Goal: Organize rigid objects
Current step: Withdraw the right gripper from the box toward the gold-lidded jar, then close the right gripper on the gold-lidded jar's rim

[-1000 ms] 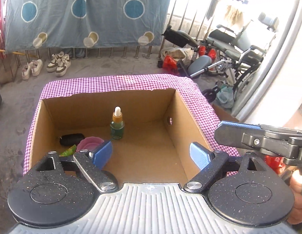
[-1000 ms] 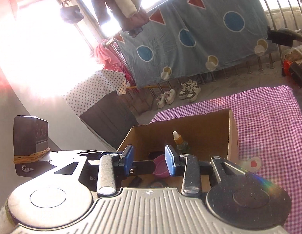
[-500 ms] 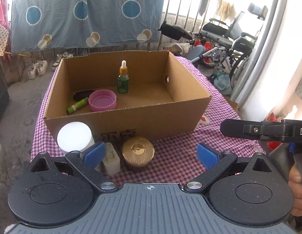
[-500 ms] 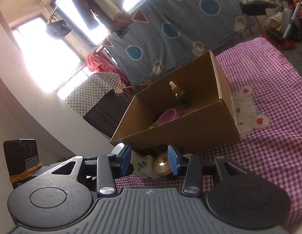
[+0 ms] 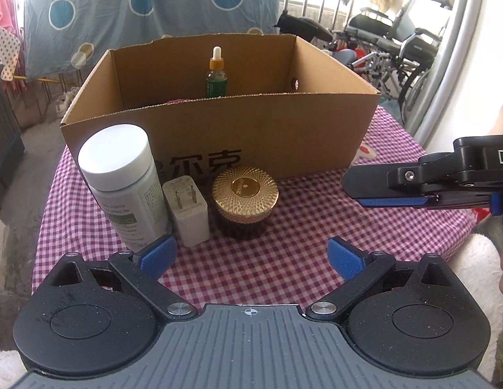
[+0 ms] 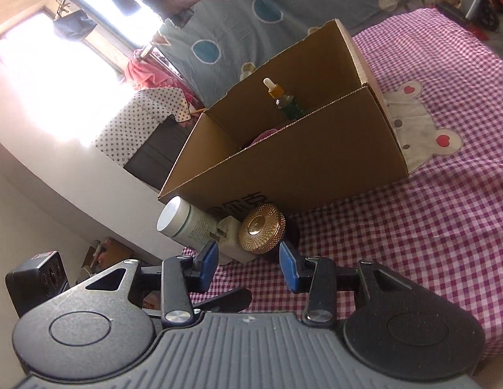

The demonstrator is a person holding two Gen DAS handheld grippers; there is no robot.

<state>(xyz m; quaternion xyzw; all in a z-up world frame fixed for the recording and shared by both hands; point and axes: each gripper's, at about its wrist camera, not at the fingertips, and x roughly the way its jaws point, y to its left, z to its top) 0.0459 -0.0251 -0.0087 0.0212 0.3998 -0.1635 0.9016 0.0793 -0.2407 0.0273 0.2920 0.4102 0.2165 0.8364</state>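
the left gripper [image 5: 251, 256] hangs nearest, its jaws spread wide over bare purple-checked cloth [image 5: 283, 259] with nothing between them. off to its right the right gripper [image 6: 248, 264] has its jaws partly apart, empty, aimed at the row of things on the cloth. that row stands just in front of the box wall: a white-capped bottle [image 5: 121, 175], a white plug adapter [image 5: 186, 210] touching beside it, then a gold-lidded jar [image 5: 245, 197] close by the adapter. behind them sits the open cardboard box [image 5: 251, 129], holding an upright green dropper bottle [image 5: 216, 74] near its back wall and a sliver of something pink [image 6: 266, 134]. farther off hang a blue spotted sheet [image 5: 137, 6] and a wheelchair [image 5: 397, 42].
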